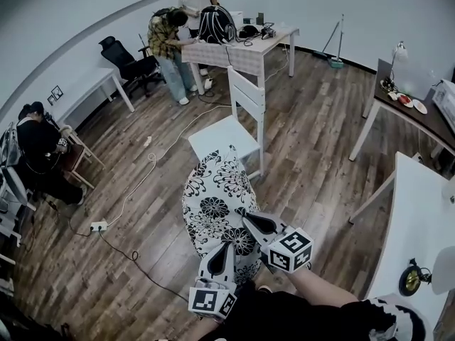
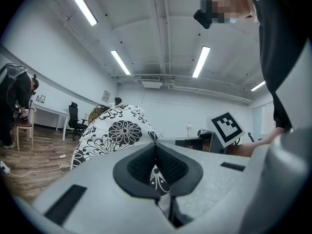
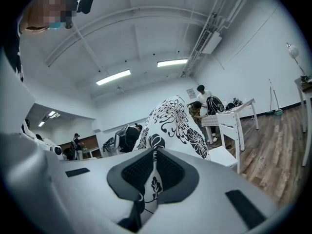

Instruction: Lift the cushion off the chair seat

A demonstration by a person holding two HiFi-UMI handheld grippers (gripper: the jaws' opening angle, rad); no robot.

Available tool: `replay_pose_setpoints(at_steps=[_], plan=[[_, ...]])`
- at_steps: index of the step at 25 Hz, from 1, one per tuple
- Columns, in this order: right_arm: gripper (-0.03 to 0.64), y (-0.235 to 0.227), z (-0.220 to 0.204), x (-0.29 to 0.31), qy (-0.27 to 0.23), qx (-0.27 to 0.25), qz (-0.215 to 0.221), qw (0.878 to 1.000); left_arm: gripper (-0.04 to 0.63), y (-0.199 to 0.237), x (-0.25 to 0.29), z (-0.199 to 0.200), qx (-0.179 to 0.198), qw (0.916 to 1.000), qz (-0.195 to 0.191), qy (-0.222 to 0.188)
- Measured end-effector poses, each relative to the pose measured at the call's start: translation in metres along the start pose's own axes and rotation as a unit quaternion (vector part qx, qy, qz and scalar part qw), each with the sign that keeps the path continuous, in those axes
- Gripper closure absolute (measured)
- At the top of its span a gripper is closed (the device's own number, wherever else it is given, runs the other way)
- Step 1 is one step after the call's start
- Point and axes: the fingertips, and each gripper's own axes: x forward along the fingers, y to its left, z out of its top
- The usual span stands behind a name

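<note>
Left gripper (image 1: 219, 253) and right gripper (image 1: 254, 224) each pinch the floral cushion's (image 1: 215, 201) near edge, lower centre. The pinched fabric is mostly buried between the pads. The cushion hides the white chair's (image 1: 226, 136) near seat edge.

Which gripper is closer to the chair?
Right. The right gripper pinches the cushion edge nearer the chair; the left gripper pinches it further back.

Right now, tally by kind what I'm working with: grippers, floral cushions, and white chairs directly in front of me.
Grippers: 2, the left gripper and the right gripper, both clamped on the cushion
Black-and-white floral fabric cushion: 1
White wooden slat-back chair: 1
Total: 4
</note>
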Motion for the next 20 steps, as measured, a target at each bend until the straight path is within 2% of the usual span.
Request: replay_pose_setpoints(at_steps=[7,12,20], plan=[[0.583,0.003,0.001,-0.012,-0.011,-0.005,-0.009,1.000,0.594,-0.009,-0.007,0.002,0.003,1.0000,-0.005,-0.004],[0.583,-0.002,-0.011,-0.017,0.007,-0.011,-0.015,1.000,0.594,-0.014,-0.005,0.000,0.010,0.9999,-0.004,-0.005],[0.583,0.000,-0.001,-0.012,-0.004,-0.010,-0.018,1.000,0.594,-0.011,0.000,0.003,0.011,0.9998,-0.015,0.000]])
